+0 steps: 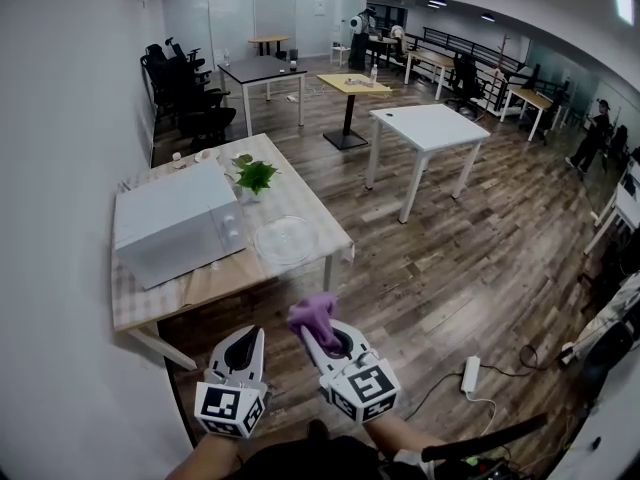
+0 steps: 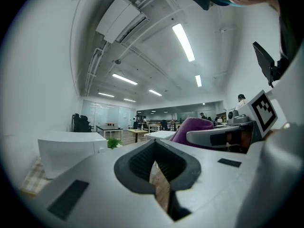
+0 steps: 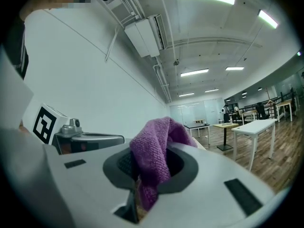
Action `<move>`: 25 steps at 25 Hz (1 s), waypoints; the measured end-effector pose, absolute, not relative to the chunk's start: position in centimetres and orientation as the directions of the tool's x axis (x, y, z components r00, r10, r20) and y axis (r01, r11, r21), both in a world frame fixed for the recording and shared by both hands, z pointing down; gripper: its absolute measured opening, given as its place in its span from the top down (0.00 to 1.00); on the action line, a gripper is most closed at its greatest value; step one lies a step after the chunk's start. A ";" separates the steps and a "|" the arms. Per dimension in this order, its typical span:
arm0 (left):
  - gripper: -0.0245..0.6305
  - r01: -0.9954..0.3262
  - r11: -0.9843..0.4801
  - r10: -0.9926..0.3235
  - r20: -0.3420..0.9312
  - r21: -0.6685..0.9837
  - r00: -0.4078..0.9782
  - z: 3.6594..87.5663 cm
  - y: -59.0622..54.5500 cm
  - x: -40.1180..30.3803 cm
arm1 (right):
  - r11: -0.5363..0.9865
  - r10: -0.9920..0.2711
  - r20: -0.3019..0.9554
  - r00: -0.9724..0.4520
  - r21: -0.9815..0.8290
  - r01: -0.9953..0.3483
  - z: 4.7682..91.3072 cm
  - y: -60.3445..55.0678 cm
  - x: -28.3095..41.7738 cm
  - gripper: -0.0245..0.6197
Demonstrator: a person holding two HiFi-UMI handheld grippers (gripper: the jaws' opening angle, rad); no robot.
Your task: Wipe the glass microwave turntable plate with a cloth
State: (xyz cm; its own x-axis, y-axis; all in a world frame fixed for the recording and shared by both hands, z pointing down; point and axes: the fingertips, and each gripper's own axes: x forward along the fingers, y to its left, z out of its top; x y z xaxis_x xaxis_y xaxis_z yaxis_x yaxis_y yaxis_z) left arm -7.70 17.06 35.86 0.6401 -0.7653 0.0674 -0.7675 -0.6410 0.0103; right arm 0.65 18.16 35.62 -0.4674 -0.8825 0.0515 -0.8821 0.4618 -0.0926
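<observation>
The clear glass turntable plate [image 1: 283, 238] lies on the wooden table [image 1: 300, 203], near its right front corner and beside the white microwave [image 1: 175, 223]. I hold both grippers low in front of me, short of the table's front edge. My right gripper [image 1: 320, 333] is shut on a bunched purple cloth [image 1: 313, 315], which sticks up out of the jaws [image 3: 152, 151]. My left gripper [image 1: 243, 353] is beside it on the left, jaws closed to a point with nothing between them [image 2: 154, 163]. The cloth [image 2: 192, 127] also shows in the left gripper view.
A small potted plant [image 1: 255, 176] stands behind the plate, next to the microwave. A white table [image 1: 428, 128] stands further right across wooden floor. A power strip [image 1: 470, 375] and cable lie on the floor at my right. A white wall runs along the left.
</observation>
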 end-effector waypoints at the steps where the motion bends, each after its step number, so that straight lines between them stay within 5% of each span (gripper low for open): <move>1: 0.95 -0.770 -0.638 -0.768 0.070 0.004 0.637 36.0 16.4 -7.2 | 0.466 -0.880 0.051 -0.472 -0.095 -0.880 35.8 17.6 1.1 0.86; 25: 0.95 -0.811 -0.584 -0.808 0.081 0.020 0.584 37.5 6.1 -4.3 | 0.511 -0.853 0.076 -0.517 -0.085 -0.856 37.1 7.5 4.7 0.86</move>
State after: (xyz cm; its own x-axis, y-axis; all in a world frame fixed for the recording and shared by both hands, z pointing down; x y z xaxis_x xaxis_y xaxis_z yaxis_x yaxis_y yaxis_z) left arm -4.25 6.06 37.48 0.5838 -0.8079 0.0811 -0.8113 -0.5842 0.0202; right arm 4.66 7.53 37.07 -0.5165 -0.8529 0.0760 -0.8556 0.5106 -0.0849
